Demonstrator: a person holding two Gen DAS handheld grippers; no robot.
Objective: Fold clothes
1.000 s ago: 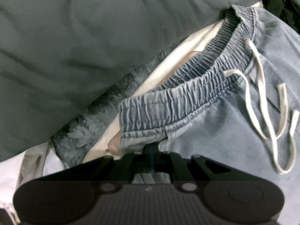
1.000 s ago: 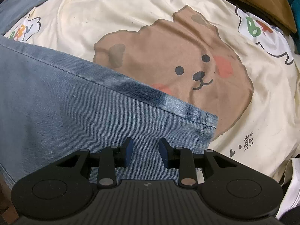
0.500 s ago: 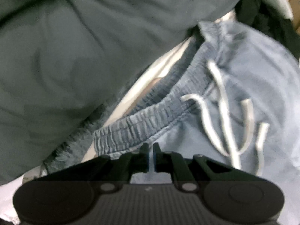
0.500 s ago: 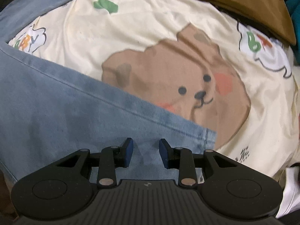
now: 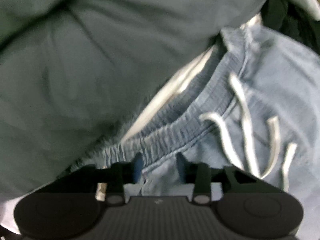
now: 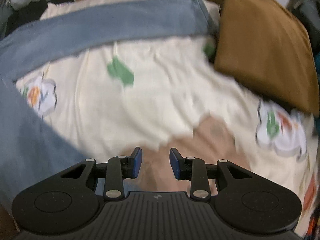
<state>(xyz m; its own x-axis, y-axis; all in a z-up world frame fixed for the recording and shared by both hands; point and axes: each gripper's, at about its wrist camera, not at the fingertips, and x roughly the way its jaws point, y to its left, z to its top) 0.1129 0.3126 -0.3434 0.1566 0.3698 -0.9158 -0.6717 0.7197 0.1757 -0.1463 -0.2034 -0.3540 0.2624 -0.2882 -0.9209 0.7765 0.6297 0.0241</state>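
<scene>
The left hand-held gripper (image 5: 159, 165), jaws just parted, straddles the jeans' waistband (image 5: 180, 120), which runs up-right; the right hand-held gripper (image 6: 155, 165) hangs part-open, empty.

The left gripper (image 5: 159, 167) is opening off the jeans' waistband (image 5: 174, 134), apparently releasing it, while the right gripper (image 6: 155, 165) is leaving the jeans leg (image 6: 30, 140).

Two grippers: the left gripper (image 5: 159, 166) and the right gripper (image 6: 155, 165), each with two fingers. One pair of blue trousers (image 5: 280, 92) with one white drawstring (image 5: 246, 126) showing two loose ends, one dark green garment (image 5: 104, 56) and one brown garment (image 6: 264, 48). One cream sheet (image 6: 160, 92) printed with one bear, partly in view.
</scene>
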